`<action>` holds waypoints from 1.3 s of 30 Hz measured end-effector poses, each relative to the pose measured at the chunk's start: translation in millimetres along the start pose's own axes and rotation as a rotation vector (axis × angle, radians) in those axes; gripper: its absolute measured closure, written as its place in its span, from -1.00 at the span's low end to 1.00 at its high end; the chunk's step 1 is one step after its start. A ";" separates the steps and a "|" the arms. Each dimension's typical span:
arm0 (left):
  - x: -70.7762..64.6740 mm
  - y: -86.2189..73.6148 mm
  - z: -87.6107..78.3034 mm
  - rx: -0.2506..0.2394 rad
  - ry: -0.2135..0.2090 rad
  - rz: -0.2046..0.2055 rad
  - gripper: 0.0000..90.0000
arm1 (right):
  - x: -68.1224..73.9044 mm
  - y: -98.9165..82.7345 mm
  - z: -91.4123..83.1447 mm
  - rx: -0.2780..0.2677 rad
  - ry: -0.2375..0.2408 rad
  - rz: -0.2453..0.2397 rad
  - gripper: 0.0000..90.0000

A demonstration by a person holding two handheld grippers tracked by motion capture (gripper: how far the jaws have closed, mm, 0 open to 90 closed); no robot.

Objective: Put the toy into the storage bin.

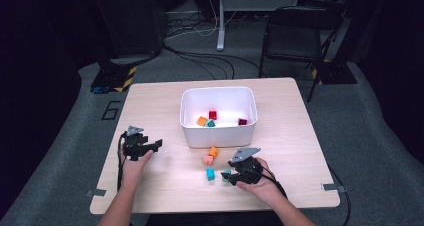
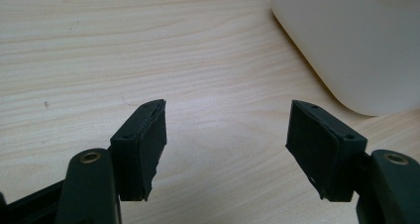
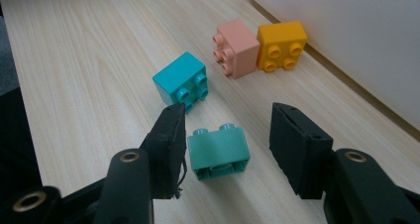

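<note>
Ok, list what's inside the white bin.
Inside the white bin, the high view shows four blocks: orange, teal, red, dark red. The near wall covers the floor behind it.

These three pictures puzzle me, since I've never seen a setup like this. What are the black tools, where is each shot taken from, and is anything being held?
A person sits at a wooden table holding a two-jaw gripper in each hand. The high view looks down from above; the other two come from cameras riding on each gripper, looking along its black jaws.

The left gripper rests open over bare wood beside a white bin, which already contains some small blocks.

The right gripper has its jaws on either side of a green block, one pad touching and the other apart, so it isn't gripped yet. Beyond lie a turquoise block, a pink block and an orange block.
</note>
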State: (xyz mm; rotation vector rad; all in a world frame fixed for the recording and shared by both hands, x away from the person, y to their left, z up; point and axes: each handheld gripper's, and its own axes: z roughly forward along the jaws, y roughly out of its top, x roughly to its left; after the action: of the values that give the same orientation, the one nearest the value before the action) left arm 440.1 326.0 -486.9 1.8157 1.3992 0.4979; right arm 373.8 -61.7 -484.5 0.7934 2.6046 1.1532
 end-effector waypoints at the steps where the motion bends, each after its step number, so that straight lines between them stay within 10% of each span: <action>1: 0.0 0.1 -0.1 0.001 0.000 0.001 -0.30 | 0.4 -0.4 0.8 0.004 0.001 0.000 0.06; 39: -0.5 -0.1 0.3 0.000 0.000 -0.001 -0.30 | 2.0 4.6 0.6 0.034 0.010 -0.015 0.30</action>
State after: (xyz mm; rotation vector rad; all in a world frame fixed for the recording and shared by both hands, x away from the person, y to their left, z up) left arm 440.1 325.4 -487.0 1.8150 1.3995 0.4974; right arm 374.2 -57.7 -481.4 0.7756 2.6403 1.1155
